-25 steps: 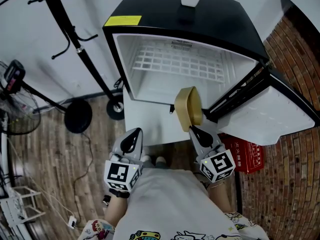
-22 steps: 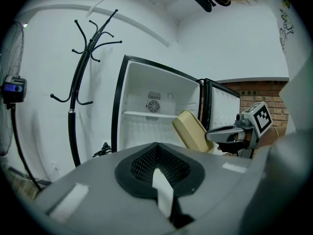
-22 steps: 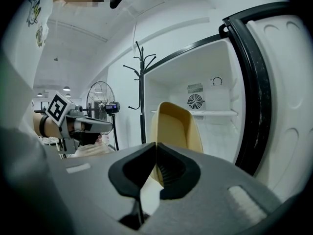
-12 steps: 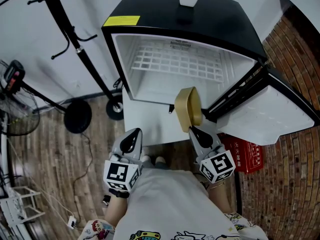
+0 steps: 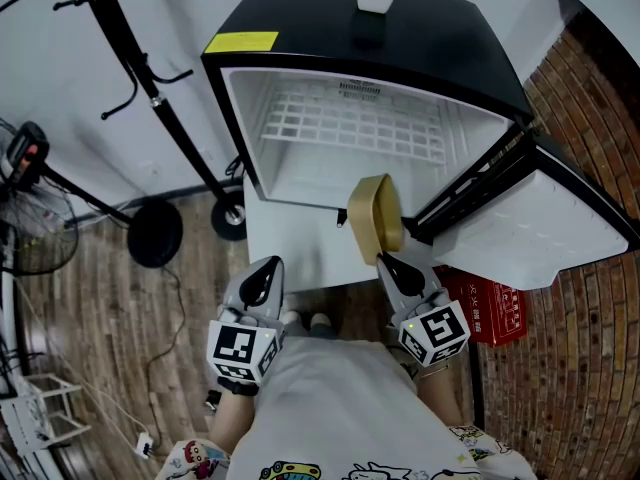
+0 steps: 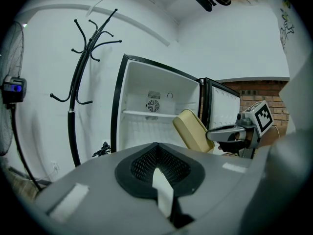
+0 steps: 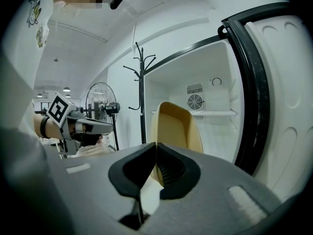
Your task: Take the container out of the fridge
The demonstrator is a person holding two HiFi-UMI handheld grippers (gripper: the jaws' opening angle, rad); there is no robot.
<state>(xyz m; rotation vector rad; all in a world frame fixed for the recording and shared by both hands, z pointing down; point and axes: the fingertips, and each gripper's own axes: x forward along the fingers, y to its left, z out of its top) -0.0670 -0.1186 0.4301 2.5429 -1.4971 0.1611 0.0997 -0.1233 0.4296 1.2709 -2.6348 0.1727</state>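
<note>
We see a tan, round-cornered container (image 5: 377, 216), rim pinched by the right gripper (image 5: 388, 260), on edge, long axis rising toward the fridge (image 5: 420, 38). On the left gripper (image 5: 266, 268), fingers pressed together.

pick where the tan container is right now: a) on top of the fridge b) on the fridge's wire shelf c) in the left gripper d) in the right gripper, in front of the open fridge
d: the right gripper is shut on the edge of the tan container, holding it outside the open fridge, while the left gripper is shut with nothing in it.
</note>
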